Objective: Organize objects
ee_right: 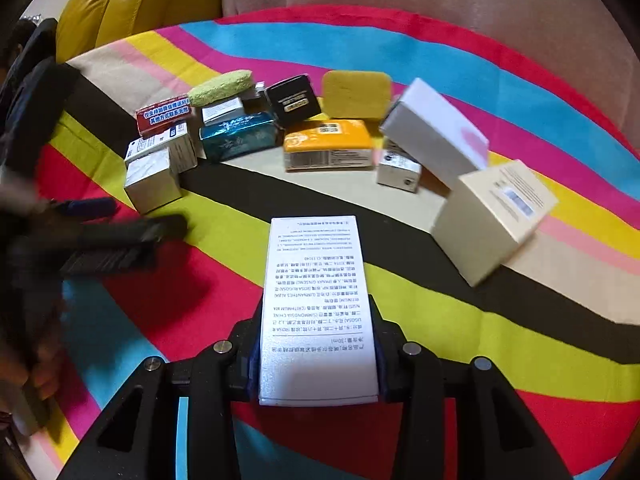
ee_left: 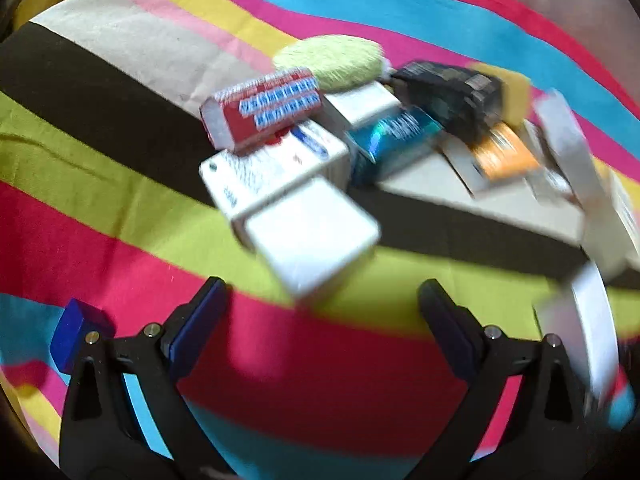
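White printed carton (ee_right: 318,312) gripped, right tongs (ee_right: 316,364) | "30ml" | left tongs (ee_left: 320,320) agape, empty

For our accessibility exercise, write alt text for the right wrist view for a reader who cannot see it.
The right gripper is clamped on a tall white box printed with small text, above a brightly striped cloth. Beyond it, small boxes cluster with a green sponge and a yellow sponge.

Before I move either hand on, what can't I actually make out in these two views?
- Left wrist view: motion blur smears the red box lettering.
- Left wrist view: the white object at the right edge is blurred and cut off; unidentifiable.
- Right wrist view: the left gripper is blurred.
- Right wrist view: the held white box hides the right gripper pads.
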